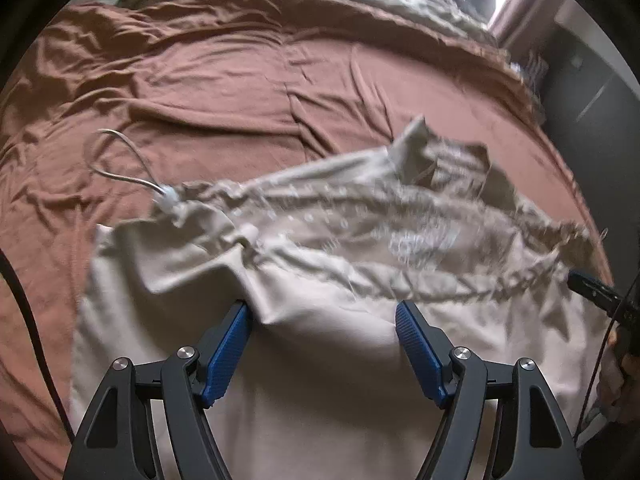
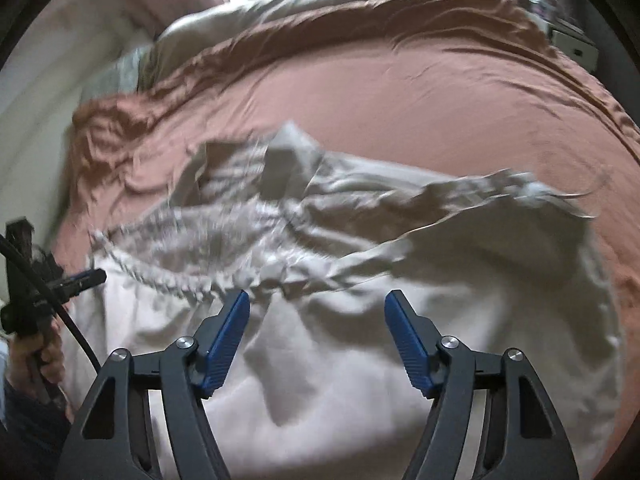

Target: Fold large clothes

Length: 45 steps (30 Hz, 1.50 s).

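A large beige garment (image 1: 320, 248) with a gathered elastic waist and a white drawstring cord (image 1: 128, 160) lies crumpled on a brown bedsheet (image 1: 200, 80). My left gripper (image 1: 324, 312) is open, its blue pads just above the plain lower part of the cloth, holding nothing. In the right wrist view the same garment (image 2: 340, 280) fills the lower half, and my right gripper (image 2: 316, 300) is open over it, empty. Each gripper shows at the edge of the other's view: the right one (image 1: 600, 292) and the left one (image 2: 80, 280).
The brown sheet (image 2: 400, 100) covers the bed beyond the garment. A tan blanket (image 1: 360, 0) is bunched along the far side. Dark furniture (image 1: 592, 92) stands past the bed's right edge. A black cable (image 1: 24, 300) hangs at the left.
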{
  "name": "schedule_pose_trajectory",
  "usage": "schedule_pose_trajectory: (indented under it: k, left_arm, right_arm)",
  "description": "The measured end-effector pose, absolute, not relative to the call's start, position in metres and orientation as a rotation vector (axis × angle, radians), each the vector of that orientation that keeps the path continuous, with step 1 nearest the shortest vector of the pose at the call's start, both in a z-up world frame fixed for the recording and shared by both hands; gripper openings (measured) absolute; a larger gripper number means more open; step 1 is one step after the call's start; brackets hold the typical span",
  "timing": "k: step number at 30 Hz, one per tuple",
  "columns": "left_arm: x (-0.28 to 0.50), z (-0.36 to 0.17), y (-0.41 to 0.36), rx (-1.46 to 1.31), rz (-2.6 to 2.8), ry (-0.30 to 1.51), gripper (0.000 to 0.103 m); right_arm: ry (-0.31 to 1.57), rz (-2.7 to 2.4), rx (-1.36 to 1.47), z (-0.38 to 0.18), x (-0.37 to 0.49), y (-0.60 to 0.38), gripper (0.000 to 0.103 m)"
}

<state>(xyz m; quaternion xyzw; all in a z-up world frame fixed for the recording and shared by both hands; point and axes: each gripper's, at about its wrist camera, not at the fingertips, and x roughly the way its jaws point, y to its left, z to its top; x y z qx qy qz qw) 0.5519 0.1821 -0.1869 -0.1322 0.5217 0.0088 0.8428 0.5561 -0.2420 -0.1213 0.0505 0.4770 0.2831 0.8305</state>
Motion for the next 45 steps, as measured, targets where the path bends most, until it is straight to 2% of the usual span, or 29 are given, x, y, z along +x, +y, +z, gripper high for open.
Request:
schedule_pose_trajectory:
  k: [3, 4, 5, 6, 7, 8, 9, 10, 12, 19, 31, 37, 40, 42, 44, 45]
  left_arm:
    - [0.557, -0.201, 0.178, -0.24, 0.026, 1.142, 0.072]
    - [0.558, -0.205, 0.178, -0.231, 0.034, 1.147, 0.069]
    - [0.559, -0.209, 0.178, -0.212, 0.056, 1.15, 0.057]
    - [0.56, -0.211, 0.178, -0.193, 0.073, 1.152, 0.044]
    - [0.561, -0.211, 0.178, -0.174, 0.087, 1.149, 0.038]
    - [0.562, -0.211, 0.178, -0.156, 0.097, 1.143, 0.023]
    - [0.563, -0.209, 0.178, -0.147, 0.097, 1.14, 0.011]
    - [0.562, -0.207, 0.179, -0.147, 0.094, 1.138, 0.007]
    - [0.56, -0.2, 0.181, -0.154, 0.089, 1.115, 0.003]
    - [0.547, -0.158, 0.187, -0.241, 0.077, 0.938, 0.002]
    - [0.574, -0.208, 0.192, -0.262, 0.113, 1.032, 0.003]
    - [0.574, -0.203, 0.201, -0.32, 0.098, 1.06, 0.009]
    - [0.558, -0.184, 0.21, -0.355, 0.094, 1.031, 0.032]
    - [0.545, -0.172, 0.214, -0.368, 0.102, 0.994, 0.06]
    - [0.528, -0.159, 0.219, -0.381, 0.107, 0.956, 0.065]
    - [0.519, -0.154, 0.222, -0.387, 0.11, 0.945, 0.065]
  right_arm:
    - [1.04, 0.601, 0.037, -0.134, 0.563, -0.223, 0.065]
    - [1.047, 0.599, 0.011, -0.139, 0.565, -0.217, 0.056]
    - [1.054, 0.589, -0.016, -0.143, 0.564, -0.211, 0.052]
    - [1.053, 0.57, -0.04, -0.146, 0.566, -0.208, 0.038]
    - [1.046, 0.557, -0.054, -0.147, 0.566, -0.208, 0.027]
    - [1.044, 0.56, -0.054, -0.146, 0.568, -0.208, 0.024]
    - [1.047, 0.565, -0.045, -0.145, 0.571, -0.209, 0.016]
    - [1.05, 0.576, -0.043, -0.144, 0.572, -0.209, 0.006]
    - [1.034, 0.585, -0.035, -0.137, 0.573, -0.212, 0.001]
    - [0.934, 0.587, 0.042, -0.112, 0.566, -0.225, 0.0]
    - [0.995, 0.521, 0.054, -0.148, 0.58, -0.201, 0.0]
    - [1.025, 0.502, 0.092, -0.154, 0.595, -0.197, 0.001]
    - [1.022, 0.52, 0.105, -0.144, 0.588, -0.204, 0.002]
    - [1.023, 0.531, 0.13, -0.135, 0.58, -0.212, 0.002]
    - [1.018, 0.537, 0.155, -0.126, 0.573, -0.219, 0.011]
    - [1.015, 0.543, 0.168, -0.122, 0.568, -0.223, 0.027]
